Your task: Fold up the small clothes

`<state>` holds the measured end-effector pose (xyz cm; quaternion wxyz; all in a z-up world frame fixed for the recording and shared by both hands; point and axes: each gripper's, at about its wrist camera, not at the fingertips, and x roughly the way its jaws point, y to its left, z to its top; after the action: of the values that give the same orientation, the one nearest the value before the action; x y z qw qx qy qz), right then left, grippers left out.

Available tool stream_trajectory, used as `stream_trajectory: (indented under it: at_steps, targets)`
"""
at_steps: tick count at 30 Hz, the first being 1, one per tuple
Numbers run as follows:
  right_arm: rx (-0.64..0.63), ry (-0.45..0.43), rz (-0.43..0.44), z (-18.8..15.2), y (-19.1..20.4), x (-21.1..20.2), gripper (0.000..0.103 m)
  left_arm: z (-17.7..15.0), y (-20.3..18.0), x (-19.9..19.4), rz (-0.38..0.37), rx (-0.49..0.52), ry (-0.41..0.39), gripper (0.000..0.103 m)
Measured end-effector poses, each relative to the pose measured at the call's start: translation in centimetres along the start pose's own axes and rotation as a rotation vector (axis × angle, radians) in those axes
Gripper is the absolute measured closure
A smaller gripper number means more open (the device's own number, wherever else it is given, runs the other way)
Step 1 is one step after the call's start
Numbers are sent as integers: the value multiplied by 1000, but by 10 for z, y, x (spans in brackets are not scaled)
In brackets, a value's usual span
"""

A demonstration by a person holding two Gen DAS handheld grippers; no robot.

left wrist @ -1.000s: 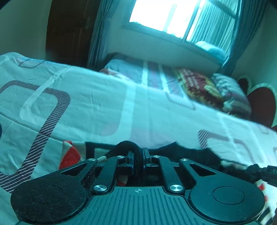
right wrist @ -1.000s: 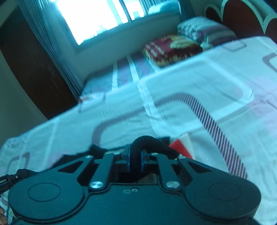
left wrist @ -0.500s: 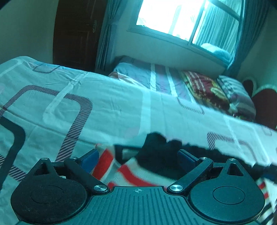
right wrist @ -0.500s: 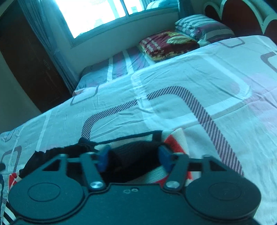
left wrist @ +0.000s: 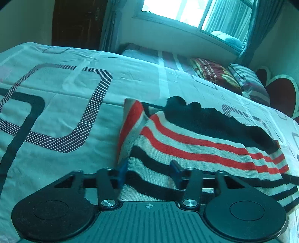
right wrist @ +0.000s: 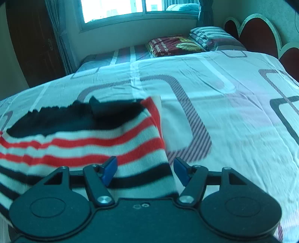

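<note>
Bright window (right wrist: 119, 9) with teal curtains (left wrist: 259, 24), dark wooden door (left wrist: 76, 22), patterned bedsheet (right wrist: 224, 112), folded blanket (right wrist: 173, 44) and pillow (right wrist: 211, 36), scalloped red headboard (right wrist: 259, 33)

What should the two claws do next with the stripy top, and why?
Probably draw both back. The stripy top lies doubled on the bedsheet, black edge folded over. The left claw has just been closing, the right claw narrowing slightly, yet both stand open over cloth, pads not pressing.
</note>
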<state>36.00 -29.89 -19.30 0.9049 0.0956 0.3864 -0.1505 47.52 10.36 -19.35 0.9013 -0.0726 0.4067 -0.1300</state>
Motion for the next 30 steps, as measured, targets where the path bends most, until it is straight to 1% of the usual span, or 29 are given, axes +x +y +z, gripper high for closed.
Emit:
stream_trajectory:
  at_steps: [3,7,8,9,10,11,12,14,15,18,20,21,22,24,26,28,29,30]
  targets:
    - [4,7,16,-9,-3,-11,44,-3,7,-6,-21,-25,11,61]
    - [-15,22,23,-23,-5,-24,44,-11,13,-14,-43,-40,32,61]
    - [-26,27,28,-29,-5,-28,47,-14,15,-15,-49,-51,36,61]
    - [-37,29,32,-32,-5,-30,58,-17,16,-16,-57,-62,39,64]
    - [-49,28,23,-33,-4,-31,63,-19,17,-18,-60,-66,33,80]
    - [-53,24,21,-34,-4,-32,68,-21,16,-19,-58,-64,32,81]
    - [-42,23,19,-32,-6,-31,77,-22,17,-20,-64,-71,29,82]
    - [-3,19,33,-28,-14,-34,86,-23,19,-25,-74,-85,24,85]
    - [19,16,50,-26,-17,-38,89,-23,19,-28,-78,-88,17,86]
    - [66,23,106,-23,-27,-48,93,-25,18,-38,-102,-85,9,88]
    - [110,46,143,-25,-36,-51,95,-29,17,-42,-128,-71,27,90]
    - [136,58,154,-27,-42,-52,95,-32,16,-44,-130,-64,31,90]
    - [149,67,142,-30,-46,-50,95,-34,17,-44,-118,-54,27,90]
    - [134,101,118,-36,-48,-40,95,-36,22,-36,-83,-44,38,90]
    - [95,96,107,-38,-44,-40,95,-35,27,-33,-80,-53,39,89]
    - [87,96,105,-36,-44,-42,95,-33,23,-36,-71,-24,47,89]
    - [71,96,88,-35,-42,-41,94,-32,20,-39,-49,-3,39,88]
    - [53,77,61,-33,-39,-43,81,-31,16,-43,-23,13,27,77]
